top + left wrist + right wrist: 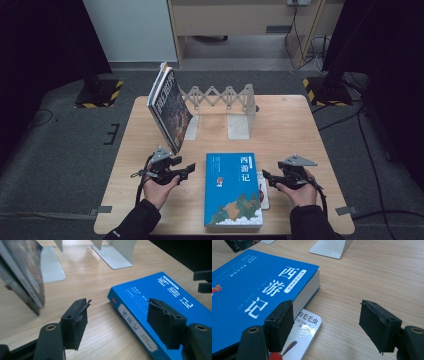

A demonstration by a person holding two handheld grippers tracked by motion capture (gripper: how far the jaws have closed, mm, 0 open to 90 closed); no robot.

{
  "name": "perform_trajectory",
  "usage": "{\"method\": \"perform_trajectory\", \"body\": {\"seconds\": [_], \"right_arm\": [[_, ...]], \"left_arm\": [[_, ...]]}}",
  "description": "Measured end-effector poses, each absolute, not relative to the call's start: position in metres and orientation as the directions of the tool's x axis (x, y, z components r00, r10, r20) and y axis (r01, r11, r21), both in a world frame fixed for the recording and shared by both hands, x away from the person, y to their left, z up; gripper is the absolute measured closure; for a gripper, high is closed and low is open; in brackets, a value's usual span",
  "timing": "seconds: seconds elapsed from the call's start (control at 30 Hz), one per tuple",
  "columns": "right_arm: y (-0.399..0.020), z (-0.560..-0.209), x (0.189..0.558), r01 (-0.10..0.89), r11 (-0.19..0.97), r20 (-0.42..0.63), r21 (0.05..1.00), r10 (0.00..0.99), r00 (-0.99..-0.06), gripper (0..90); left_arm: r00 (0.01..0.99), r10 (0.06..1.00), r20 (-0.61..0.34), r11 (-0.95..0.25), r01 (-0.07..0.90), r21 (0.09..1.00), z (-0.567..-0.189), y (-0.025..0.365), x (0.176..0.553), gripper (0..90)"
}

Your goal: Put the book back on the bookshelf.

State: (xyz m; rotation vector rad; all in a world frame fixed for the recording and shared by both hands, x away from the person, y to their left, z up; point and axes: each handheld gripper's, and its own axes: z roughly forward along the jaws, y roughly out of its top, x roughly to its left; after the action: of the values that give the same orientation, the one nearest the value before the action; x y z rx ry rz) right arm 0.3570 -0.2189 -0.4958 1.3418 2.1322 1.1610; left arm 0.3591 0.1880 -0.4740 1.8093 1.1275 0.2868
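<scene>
Bare table between left gripper [186, 169] and blue book [233, 190]: passable. Leaning books [169, 107] crowd just beyond it. Right gripper [266, 177]: thin white book [303, 336] underneath, open tabletop outward.

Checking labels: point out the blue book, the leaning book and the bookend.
blue book [232, 192], high view, middle of cover.
leaning book [171, 111], high view, front cover.
bookend [239, 125], high view, right upright plate.

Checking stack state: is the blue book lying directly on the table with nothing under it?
No: the blue book lies on a thin white booklet that sticks out beneath it.
</scene>
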Motion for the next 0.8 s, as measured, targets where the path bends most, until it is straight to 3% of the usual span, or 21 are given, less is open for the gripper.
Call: {"method": "perform_trajectory", "body": {"seconds": [0.8], "right_arm": [[-0.195, -0.500, 0.354, 0.578, 0.216, 0.172, 0.787, 0.823, -0.541, 27.9]], "left_arm": [[0.597, 0.738, -0.315, -0.204, 0.642, 0.739, -0.504, 0.150, 0.363, 29.0]]}}
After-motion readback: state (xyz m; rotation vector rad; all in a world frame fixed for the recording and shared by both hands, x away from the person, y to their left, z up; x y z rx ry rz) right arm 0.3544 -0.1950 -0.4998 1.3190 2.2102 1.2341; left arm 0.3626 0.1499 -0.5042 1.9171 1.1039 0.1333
